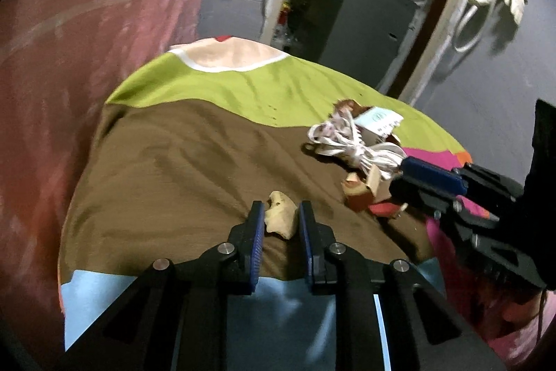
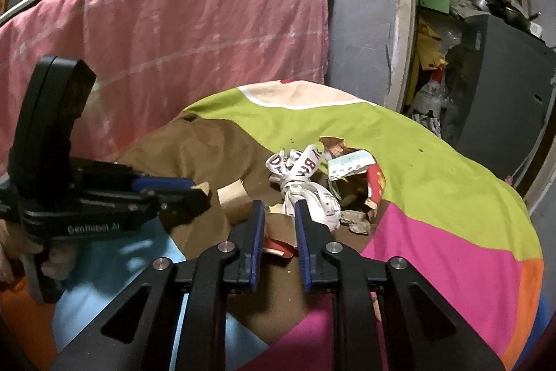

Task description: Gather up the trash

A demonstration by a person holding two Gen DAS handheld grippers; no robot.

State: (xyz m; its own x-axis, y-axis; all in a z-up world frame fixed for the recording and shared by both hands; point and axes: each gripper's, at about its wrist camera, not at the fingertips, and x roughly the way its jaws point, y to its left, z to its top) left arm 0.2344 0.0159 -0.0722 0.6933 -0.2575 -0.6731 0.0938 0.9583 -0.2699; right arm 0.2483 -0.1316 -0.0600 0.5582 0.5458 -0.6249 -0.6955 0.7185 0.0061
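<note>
A beige crumpled scrap point(image 1: 279, 218) sits between the blue pads of my left gripper point(image 1: 280, 204), which is shut on it just above the brown patch of the bedcover point(image 1: 173, 162). From the right wrist view, the left gripper point(image 2: 201, 193) comes in from the left with the beige scrap at its tip. My right gripper point(image 2: 280, 203) is narrowly shut on a red-and-tan cardboard scrap point(image 2: 278, 247) at the near edge of the trash pile. Just beyond it lie a twisted newspaper wad point(image 2: 305, 183), a white and teal packet point(image 2: 347, 164) and a grey lump point(image 2: 358, 219).
A pink blanket point(image 2: 173, 40) hangs over a rail behind the bed, with bottles on a shelf above it. A grey cabinet point(image 1: 358, 19) stands past the far end of the bed in a cluttered doorway. A person's hand point(image 2: 10, 252) holds the left gripper.
</note>
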